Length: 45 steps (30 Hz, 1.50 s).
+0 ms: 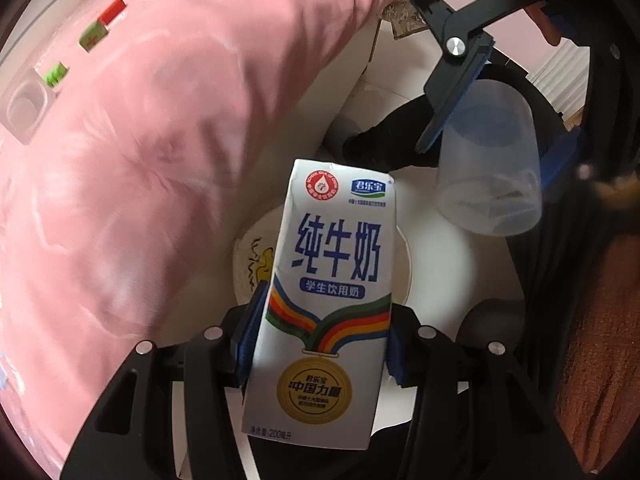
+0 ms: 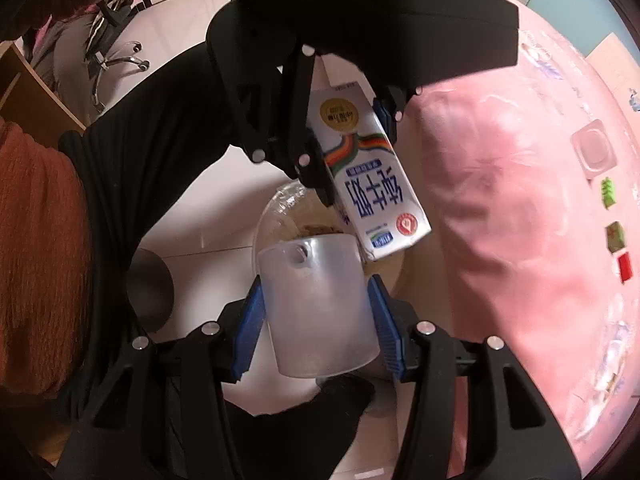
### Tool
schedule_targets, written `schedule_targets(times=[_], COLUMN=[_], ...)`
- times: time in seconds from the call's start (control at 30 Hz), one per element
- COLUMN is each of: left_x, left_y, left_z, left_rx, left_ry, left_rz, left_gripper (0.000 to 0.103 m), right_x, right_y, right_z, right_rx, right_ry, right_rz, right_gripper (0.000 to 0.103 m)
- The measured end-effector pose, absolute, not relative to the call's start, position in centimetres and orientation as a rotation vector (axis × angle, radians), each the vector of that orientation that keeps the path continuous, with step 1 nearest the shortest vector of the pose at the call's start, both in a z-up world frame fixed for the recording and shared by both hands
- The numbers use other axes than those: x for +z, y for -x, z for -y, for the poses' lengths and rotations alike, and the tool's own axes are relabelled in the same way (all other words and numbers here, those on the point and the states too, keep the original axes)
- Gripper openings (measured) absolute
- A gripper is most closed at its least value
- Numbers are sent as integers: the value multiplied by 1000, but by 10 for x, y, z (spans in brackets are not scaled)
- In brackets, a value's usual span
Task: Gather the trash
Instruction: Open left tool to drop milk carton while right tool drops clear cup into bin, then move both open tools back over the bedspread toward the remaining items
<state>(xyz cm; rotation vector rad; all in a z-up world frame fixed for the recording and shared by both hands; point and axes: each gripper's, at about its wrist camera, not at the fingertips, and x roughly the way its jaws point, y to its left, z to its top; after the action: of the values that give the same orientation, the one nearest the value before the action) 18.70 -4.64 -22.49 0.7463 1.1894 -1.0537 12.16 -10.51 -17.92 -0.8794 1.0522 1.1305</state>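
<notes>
On the far left the worktop [image 1: 120, 160] under its pink cloth carries an empty clear tub [image 1: 25, 109], two small green packets [image 1: 56, 74] and a red one [image 1: 113, 11], well apart from the action and not yet collected. Just beside the worktop's edge, down on the floor, stands a white bin [image 1: 440, 264] with a clear liner, and scraps already lie in it. Over its mouth the left tongs [image 1: 320, 344] pinch a milk carton [image 1: 332, 280] by its lower half, blue pads [image 1: 252, 328] flat on both side faces, the carton's top pointing away and down towards the bin. To the right the right tongs [image 2: 316, 316] clamp a translucent plastic cup [image 2: 320, 304], its mouth tipped towards the bin; in the left view the same cup [image 1: 492, 160] hangs above the rim. Both tools slant downward from opposite sides, almost nose to nose, carton and cup close but apart. The step, I judge, is the drop: best to centre each item over the opening, release one at a time, and spread the pads fully so nothing catches or tips against the rim.
</notes>
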Motion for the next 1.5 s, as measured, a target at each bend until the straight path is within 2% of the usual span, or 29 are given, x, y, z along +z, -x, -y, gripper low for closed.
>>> schedule_targets(times=[0.63,1.07,1.1,1.13,1.17,1.2,1.33,1.5], left_x=[-286,-287,-288,-286,-285,-284,-277,-271], left_y=[-202,-208,-209,-211,-211,-211,-207,-203], left_z=[33,28,27,27,26,25,27,28], left_rx=[-1056,-1067,-1067,-1056,-1057,-1058,-1068,-1069], left_ry=[-681,-651,-647,-639,-633,-629,-640,-657], left_rz=[-1310,-1326,-1325,-1322,-1314,-1307,-1290,-1284], left_gripper=[52,53,56,69,87,95,98,99], right_x=[-232,-250,-251,-251,-249,-246,-241,-238], right_y=[-146,-160,-162,-162,-164,-165,-166,-165], right_z=[85,81,81,81,82,82,86,93], right_rx=[1205,1196,1196,1188,1174,1163,1135,1113], right_ry=[835,815,804,790,780,772,757,768], right_rz=[-1121,-1142,-1148,-1149,-1138,-1124,-1101,-1111], right_gripper=[52,53,56,71,84,88,96,96])
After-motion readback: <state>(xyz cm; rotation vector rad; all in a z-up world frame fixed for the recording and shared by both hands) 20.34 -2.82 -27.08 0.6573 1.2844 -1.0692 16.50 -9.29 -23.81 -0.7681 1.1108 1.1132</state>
